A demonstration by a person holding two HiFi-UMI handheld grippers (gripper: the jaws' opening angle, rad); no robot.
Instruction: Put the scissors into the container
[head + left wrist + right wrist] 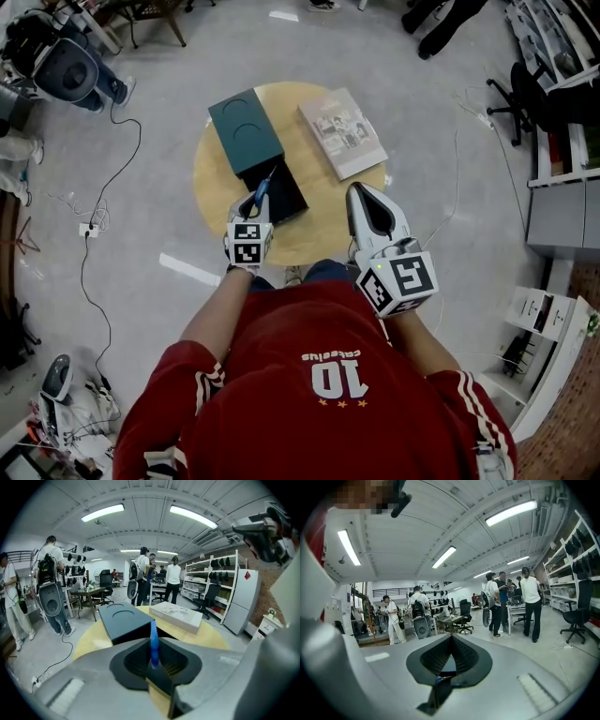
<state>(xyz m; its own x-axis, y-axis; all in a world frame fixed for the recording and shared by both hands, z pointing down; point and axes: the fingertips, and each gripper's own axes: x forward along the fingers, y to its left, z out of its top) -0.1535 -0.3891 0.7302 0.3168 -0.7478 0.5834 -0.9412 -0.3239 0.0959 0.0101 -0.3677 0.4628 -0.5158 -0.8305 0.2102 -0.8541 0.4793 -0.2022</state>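
The left gripper (262,201) pinches the blue scissors (153,641) right by the open black end of the dark container (246,131). The right gripper (360,191) has its fingers pressed together on nothing. The scissors look thin, so I think they could bump the rim and drop onto the table (323,225).

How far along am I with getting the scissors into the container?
Done: the scissors are picked up and clamped in the left gripper. In hand: that gripper hangs over the near, open end of the container on the round table. Left: lower the scissors in and let go; they are not inside yet. The right gripper is shut, empty and off to the side.
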